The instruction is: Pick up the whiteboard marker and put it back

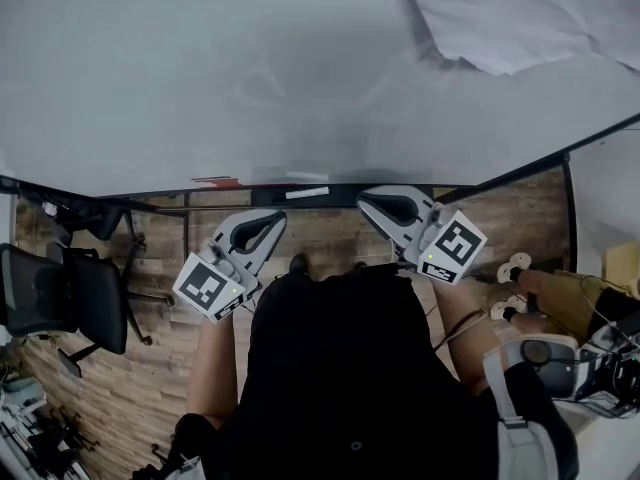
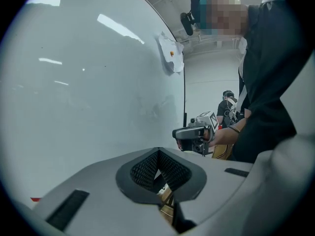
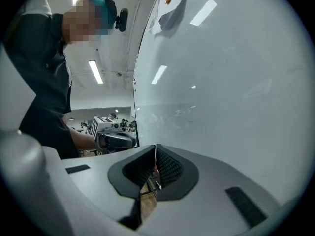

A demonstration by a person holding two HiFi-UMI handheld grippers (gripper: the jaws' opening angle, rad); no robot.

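Both grippers are held level in front of the whiteboard (image 1: pixel 250 68), pointing at the dark ledge (image 1: pixel 165 199) along its lower edge. The left gripper (image 1: pixel 275 218) has its jaws pressed together with nothing between them; its own view shows the ribbed pads meeting at the tips. The right gripper (image 1: pixel 366 201) is closed in the same way and is also empty. Only a thin slit remains between its pads, and slivers of white and red show through it from beyond. The whiteboard marker (image 1: pixel 307 192), a short white stick, lies flat on the ledge. It sits just ahead of the two gripper tips and between them, closer to the right gripper's tip, and neither gripper touches it. A flat red item (image 1: pixel 215 181) lies further along the ledge, beyond the left gripper and on its outer side; I cannot tell what it is. A crumpled sheet of paper (image 1: pixel 520 18) is pinned to the board far ahead of the right gripper. An office chair (image 1: pixel 80 293) stands on the wooden floor (image 1: pixel 150 368), well off to the outer side of the left gripper.
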